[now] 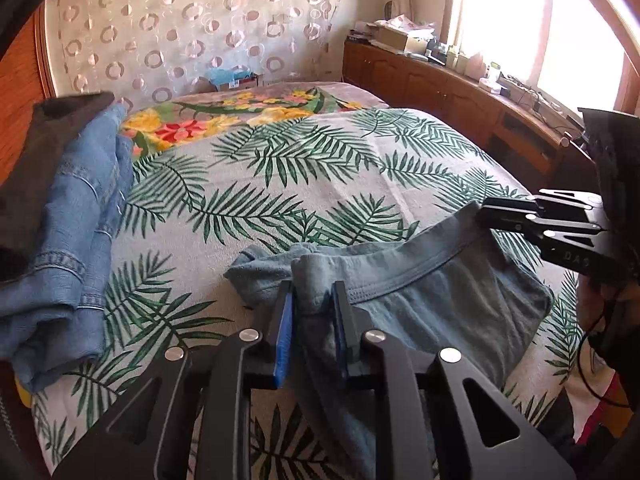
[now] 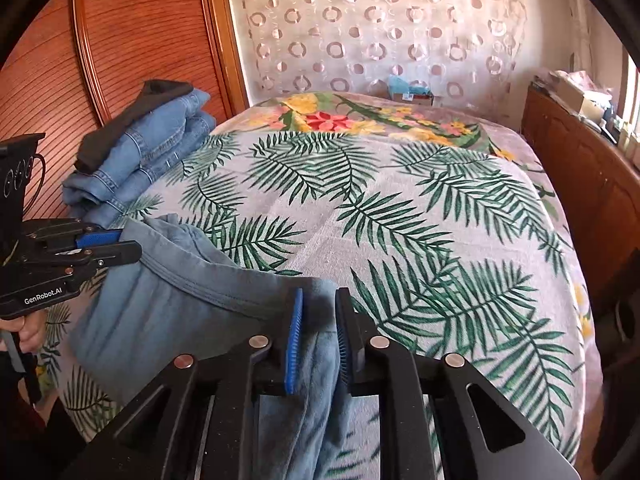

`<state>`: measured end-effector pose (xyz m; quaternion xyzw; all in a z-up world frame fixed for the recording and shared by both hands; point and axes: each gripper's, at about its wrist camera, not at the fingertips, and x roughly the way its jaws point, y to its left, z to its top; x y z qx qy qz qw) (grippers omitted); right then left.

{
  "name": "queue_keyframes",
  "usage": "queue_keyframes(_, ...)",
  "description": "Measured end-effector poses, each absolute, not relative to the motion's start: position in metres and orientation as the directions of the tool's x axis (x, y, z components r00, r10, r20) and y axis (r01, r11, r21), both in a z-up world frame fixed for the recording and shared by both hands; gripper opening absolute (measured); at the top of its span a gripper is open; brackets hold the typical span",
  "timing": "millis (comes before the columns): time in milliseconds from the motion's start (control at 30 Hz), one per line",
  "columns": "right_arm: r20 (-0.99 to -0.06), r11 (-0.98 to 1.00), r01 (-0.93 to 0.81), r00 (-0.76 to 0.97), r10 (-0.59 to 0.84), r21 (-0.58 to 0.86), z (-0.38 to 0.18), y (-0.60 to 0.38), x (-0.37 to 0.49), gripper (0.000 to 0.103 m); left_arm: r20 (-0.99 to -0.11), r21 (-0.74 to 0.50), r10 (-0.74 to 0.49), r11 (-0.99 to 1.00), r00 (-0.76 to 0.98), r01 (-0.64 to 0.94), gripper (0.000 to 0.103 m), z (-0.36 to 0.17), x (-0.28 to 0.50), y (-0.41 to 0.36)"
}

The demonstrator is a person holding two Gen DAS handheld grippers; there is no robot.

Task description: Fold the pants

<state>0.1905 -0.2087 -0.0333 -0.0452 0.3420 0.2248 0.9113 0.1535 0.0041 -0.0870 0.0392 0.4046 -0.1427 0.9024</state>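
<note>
Light blue-grey pants (image 1: 440, 296) hang by their waistband over the near part of the bed; they also show in the right wrist view (image 2: 172, 304). My left gripper (image 1: 312, 292) is shut on one end of the waistband, and shows in the right wrist view (image 2: 128, 244) at the left. My right gripper (image 2: 318, 300) is shut on the other end, and shows in the left wrist view (image 1: 486, 212) at the right. The waistband is stretched between them, held up off the bed.
The bed (image 2: 400, 208) has a palm-leaf cover and a floral blanket (image 2: 360, 116) at the far end. A stack of folded jeans (image 2: 152, 152) with a dark garment on top lies at the bed's left (image 1: 72, 208). A cluttered wooden cabinet (image 1: 440, 76) runs along the right under the window.
</note>
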Motion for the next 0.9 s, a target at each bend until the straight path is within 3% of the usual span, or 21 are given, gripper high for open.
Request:
queue_keyframes(133, -0.628, 0.892, -0.444, 0.671, 0.394, 0.085, -0.027, -0.221, 0.169, 0.028, -0.719, -0.045, -0.242, 0.952, 0.652, 0.304, 0.050, -0.076, 0.141, 0.001)
queue_keyframes(400, -0.633, 0.884, -0.455, 0.654, 0.414, 0.108, -0.029, -0.242, 0.122, 0.031, -0.725, -0.045, -0.258, 0.943, 0.638, 0.329, 0.055, -0.078, 0.123, -0.011)
queue_keyframes(433, -0.636, 0.884, -0.455, 0.651, 0.415, 0.111, -0.030, -0.243, 0.119, 0.031, -0.727, -0.044, -0.257, 0.943, 0.636, 0.330, 0.062, -0.080, 0.121, -0.011)
queue_keyframes(467, -0.639, 0.884, -0.454, 0.648, 0.415, 0.114, -0.032, -0.246, 0.115, 0.031, -0.726, -0.049, -0.260, 0.943, 0.636, 0.330, 0.078, -0.082, 0.119, -0.011)
queue_keyframes(500, -0.642, 0.884, -0.453, 0.644, 0.416, 0.118, -0.033, -0.249, 0.110, 0.031, -0.726, -0.053, -0.262, 0.943, 0.636, 0.328, 0.080, -0.083, 0.117, -0.011)
queue_keyframes(900, -0.670, 0.879, -0.463, 0.619, 0.411, 0.113, -0.049, -0.251, 0.091, 0.031, -0.767, -0.024, -0.212, 0.953, 0.605, 0.302, 0.080, -0.106, 0.108, -0.012)
